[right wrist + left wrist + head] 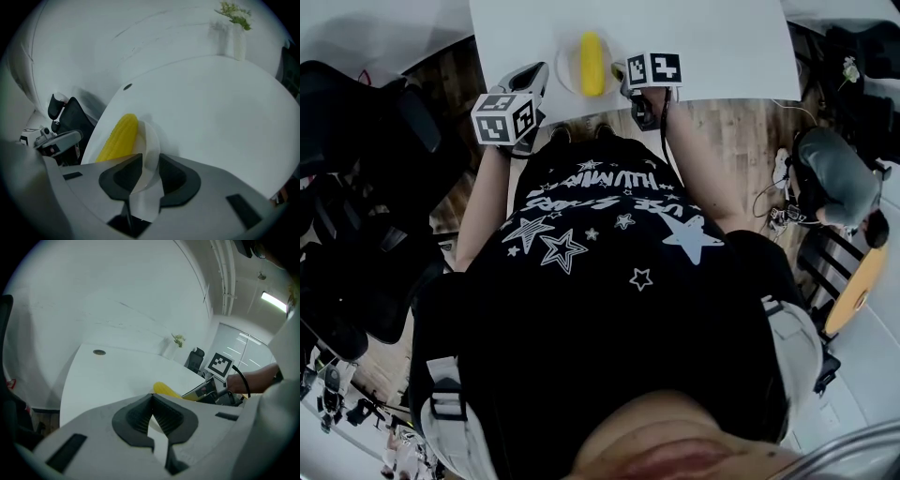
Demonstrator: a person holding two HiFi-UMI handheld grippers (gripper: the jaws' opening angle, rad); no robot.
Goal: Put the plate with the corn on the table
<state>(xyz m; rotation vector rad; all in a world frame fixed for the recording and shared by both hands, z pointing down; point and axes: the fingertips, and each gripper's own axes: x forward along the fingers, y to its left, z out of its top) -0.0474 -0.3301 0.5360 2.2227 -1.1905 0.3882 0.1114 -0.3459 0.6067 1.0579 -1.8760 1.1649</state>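
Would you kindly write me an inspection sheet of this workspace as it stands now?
Surface: white table, plate at its near edge.
Job's things: corn lies on the plate.
Clutter: vase with a sprig, far on the table.
Grippers: left tool shut on the plate's rim; right tool open, rim between its jaws.
Cables: black cable from right tool; cords on floor.
Surroundings: black chairs, wooden floor.
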